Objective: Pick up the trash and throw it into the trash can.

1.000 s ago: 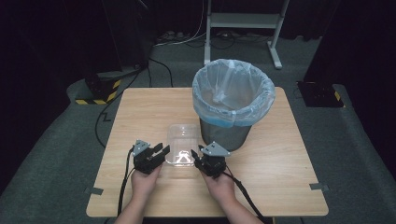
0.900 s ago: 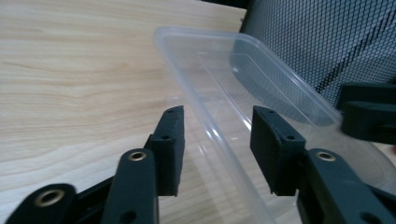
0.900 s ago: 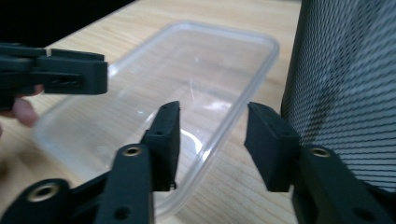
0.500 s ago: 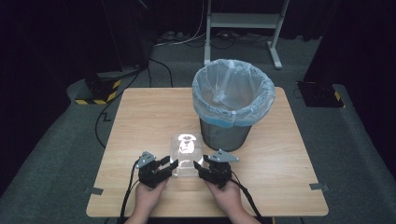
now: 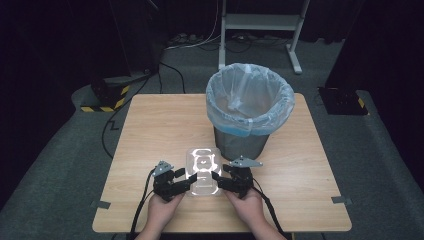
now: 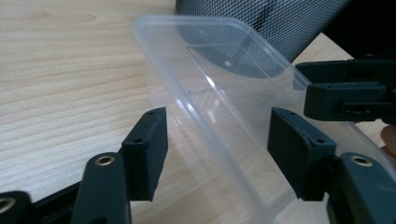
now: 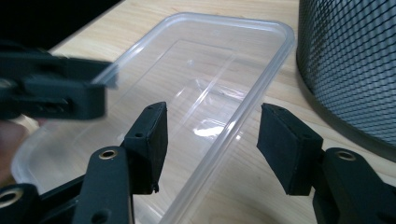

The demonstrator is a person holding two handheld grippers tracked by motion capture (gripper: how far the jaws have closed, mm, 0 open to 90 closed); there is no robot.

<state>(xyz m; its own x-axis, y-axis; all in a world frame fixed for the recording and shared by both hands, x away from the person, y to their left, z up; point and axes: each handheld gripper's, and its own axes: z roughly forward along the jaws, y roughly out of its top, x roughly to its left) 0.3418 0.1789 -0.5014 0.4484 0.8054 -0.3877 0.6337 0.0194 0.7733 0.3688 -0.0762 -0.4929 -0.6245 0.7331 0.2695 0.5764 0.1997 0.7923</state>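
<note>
A clear plastic container (image 5: 203, 169) lies open side up on the wooden table (image 5: 150, 130), in front of the bin. My left gripper (image 5: 187, 182) is at its left near corner and my right gripper (image 5: 218, 180) at its right near corner. In the left gripper view the left gripper (image 6: 217, 126) stands open, with the container's (image 6: 224, 79) rim running between the jaws, untouched by the pads. In the right gripper view the right gripper (image 7: 212, 126) straddles the container's (image 7: 187, 70) other rim, also open. Both pairs of jaws have just been opening.
A mesh waste bin (image 5: 250, 107) lined with a pale blue bag stands just behind the container, close to the right gripper (image 6: 345, 93). Cables trail off the table's near edge. Bare wood lies to the left and far right.
Both hands have drawn back toward the near edge with the container. The container, tilted and glaring half a second ago, now lies flat. Both pairs of jaws stand wider.
</note>
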